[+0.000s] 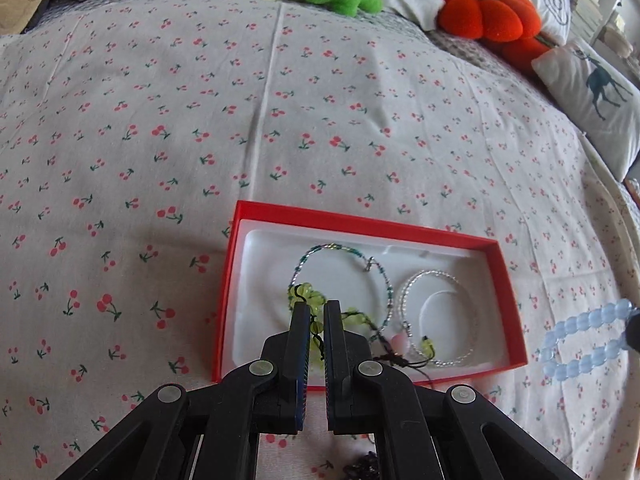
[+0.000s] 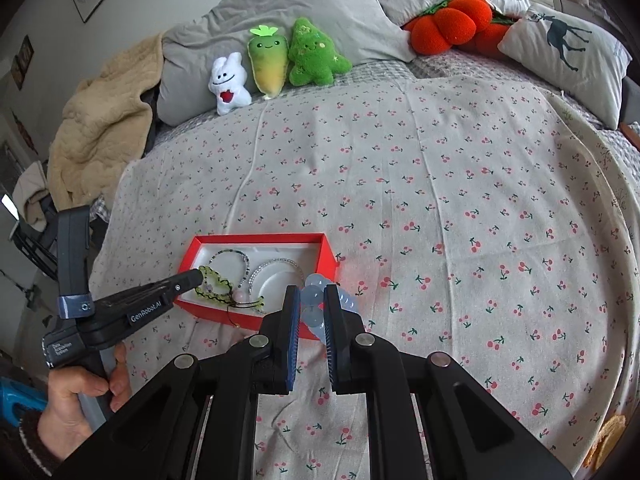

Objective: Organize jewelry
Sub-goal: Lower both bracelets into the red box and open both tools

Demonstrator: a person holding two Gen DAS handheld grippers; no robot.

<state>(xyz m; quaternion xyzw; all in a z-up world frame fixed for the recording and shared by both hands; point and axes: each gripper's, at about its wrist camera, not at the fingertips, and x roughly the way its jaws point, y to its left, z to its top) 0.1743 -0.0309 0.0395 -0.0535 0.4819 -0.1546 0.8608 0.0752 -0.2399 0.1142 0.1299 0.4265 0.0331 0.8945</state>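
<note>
Black linkage arms fill the bottom of the left wrist view, and the left gripper (image 1: 316,308) has its jaws pinched on a green beaded bracelet (image 1: 310,298), held just above the white insert of the red jewelry box (image 1: 360,220). A teal beaded bracelet (image 1: 340,250) and a clear crystal bracelet (image 1: 460,284) already lie inside. Pale blue beads (image 1: 580,340) hang at the right edge, outside the box.

From the right wrist view, the right gripper (image 2: 312,292) is clamped on that blue beaded bracelet (image 2: 314,294), suspended near the box's right corner (image 2: 328,256) and not yet over the insert. The left gripper (image 2: 192,278) reaches in from the left, held in the person's hand (image 2: 80,392).

Likely trouble: the green bracelet's black cord trails among the other pieces and could snag one when released or lifted. Both tools converging on one small box could also bump, or nudge the light box across the soft bedding.

Underneath is a bed covered with a cherry-print sheet (image 2: 440,208), with plush toys (image 2: 280,64), an orange plush pumpkin (image 2: 452,24) and a deer-print pillow (image 2: 568,52) at its head.
</note>
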